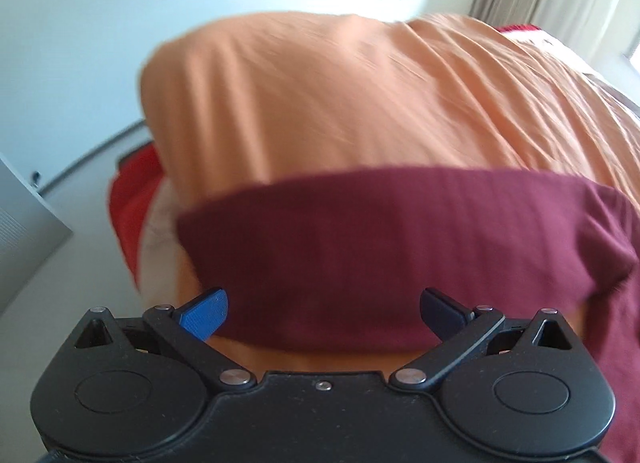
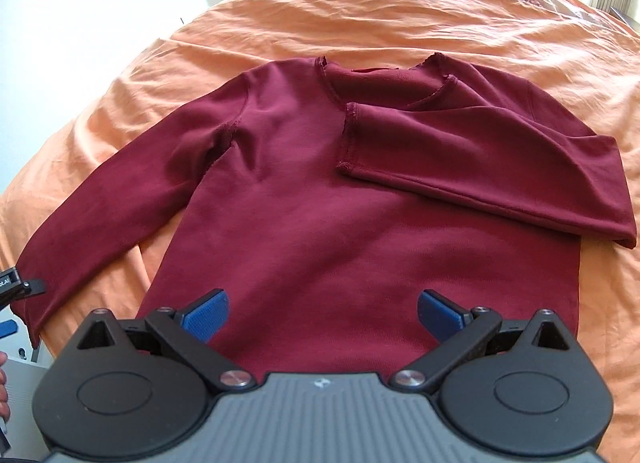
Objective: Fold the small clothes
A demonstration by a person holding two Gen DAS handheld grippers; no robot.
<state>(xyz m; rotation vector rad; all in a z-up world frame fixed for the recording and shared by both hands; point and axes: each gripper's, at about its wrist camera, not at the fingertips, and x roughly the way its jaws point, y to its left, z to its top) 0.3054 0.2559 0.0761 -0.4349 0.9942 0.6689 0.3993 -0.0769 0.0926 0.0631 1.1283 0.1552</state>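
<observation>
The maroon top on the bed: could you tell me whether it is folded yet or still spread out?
Partly folded: the maroon top lies flat on the orange bedcover, one sleeve folded across its chest, the other sleeve still stretched out.

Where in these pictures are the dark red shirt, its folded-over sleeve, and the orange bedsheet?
Dark red shirt (image 2: 340, 247): right wrist view, middle of the chest panel.
Folded-over sleeve (image 2: 460, 159): right wrist view, mid-length of the sleeve lying across the chest.
Orange bedsheet (image 2: 360, 19): right wrist view, bare wrinkled stretch beyond the collar.

Bright daylight, washed-out walls (left view motion-blurred), fisheye-bent edges.
</observation>
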